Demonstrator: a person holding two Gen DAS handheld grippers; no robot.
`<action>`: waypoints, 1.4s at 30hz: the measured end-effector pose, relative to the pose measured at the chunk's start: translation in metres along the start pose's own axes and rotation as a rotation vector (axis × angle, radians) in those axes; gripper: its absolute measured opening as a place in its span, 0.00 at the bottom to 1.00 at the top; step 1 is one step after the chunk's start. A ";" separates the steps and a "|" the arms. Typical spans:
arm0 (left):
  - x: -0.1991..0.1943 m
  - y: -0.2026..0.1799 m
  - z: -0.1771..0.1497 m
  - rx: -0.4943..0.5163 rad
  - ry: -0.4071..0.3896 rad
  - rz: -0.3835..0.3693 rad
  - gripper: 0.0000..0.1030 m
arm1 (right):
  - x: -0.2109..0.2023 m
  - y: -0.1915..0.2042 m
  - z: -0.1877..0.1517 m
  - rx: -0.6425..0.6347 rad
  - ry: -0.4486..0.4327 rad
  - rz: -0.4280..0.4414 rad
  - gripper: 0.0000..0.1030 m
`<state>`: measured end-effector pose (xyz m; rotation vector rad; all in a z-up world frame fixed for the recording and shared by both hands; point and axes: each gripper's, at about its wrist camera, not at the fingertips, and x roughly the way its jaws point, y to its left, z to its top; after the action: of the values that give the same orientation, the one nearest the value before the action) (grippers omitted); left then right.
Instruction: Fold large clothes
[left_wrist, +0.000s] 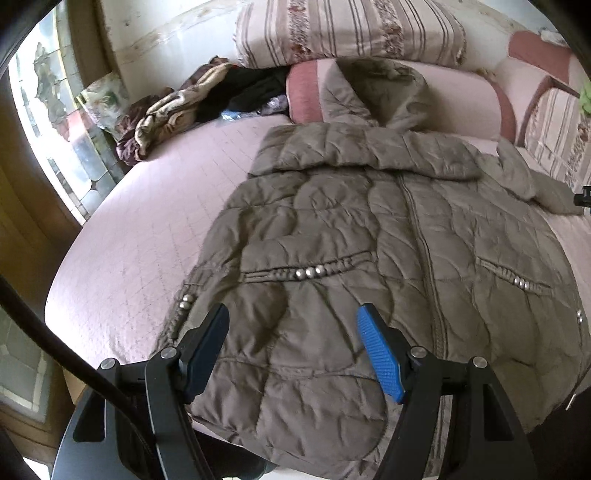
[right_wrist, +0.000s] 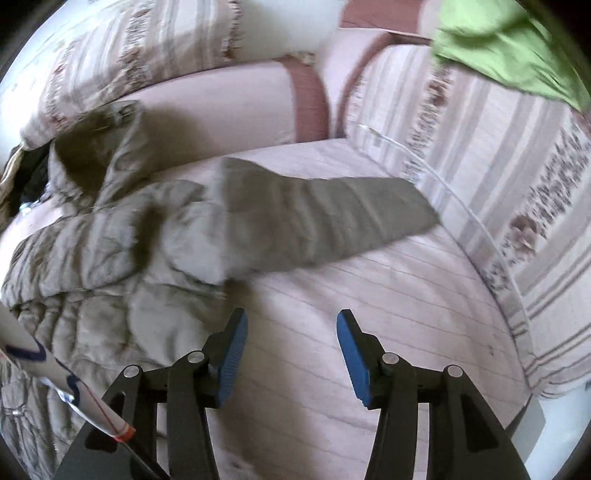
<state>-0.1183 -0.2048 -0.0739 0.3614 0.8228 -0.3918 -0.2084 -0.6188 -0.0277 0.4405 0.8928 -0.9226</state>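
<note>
Quilted jacket (left_wrist: 388, 229) showing olive-brown with silver studs (left_wrist: 310, 272) along its pockets; bed (left_wrist: 147, 229) showing pale pink with a faint grid. Pillows (left_wrist: 347, 33) displaying cream with brown and floral stripes, a cloth (right_wrist: 509, 48) showing bright green, and hand-held gripper pads (left_wrist: 380, 354) showing blue.

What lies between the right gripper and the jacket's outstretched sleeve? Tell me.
Only bare pink quilted bedspread, seen in the right wrist view. The open right gripper hovers short of the sleeve; nothing else sits between them.

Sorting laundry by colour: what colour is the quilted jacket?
Taupe, a greyish brown; the jacket shows best in the left wrist view.
</note>
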 end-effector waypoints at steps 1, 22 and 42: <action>0.002 -0.002 0.001 0.003 0.010 0.003 0.69 | 0.002 -0.010 0.000 0.018 0.001 -0.008 0.53; 0.014 -0.031 0.026 0.020 0.053 -0.017 0.69 | 0.113 -0.149 0.019 0.528 0.127 0.176 0.60; 0.072 -0.037 0.037 -0.034 0.172 0.013 0.69 | 0.216 -0.191 0.103 0.637 0.132 -0.057 0.20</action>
<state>-0.0676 -0.2685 -0.1115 0.3723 0.9929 -0.3375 -0.2554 -0.9001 -0.1380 1.0342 0.7169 -1.2386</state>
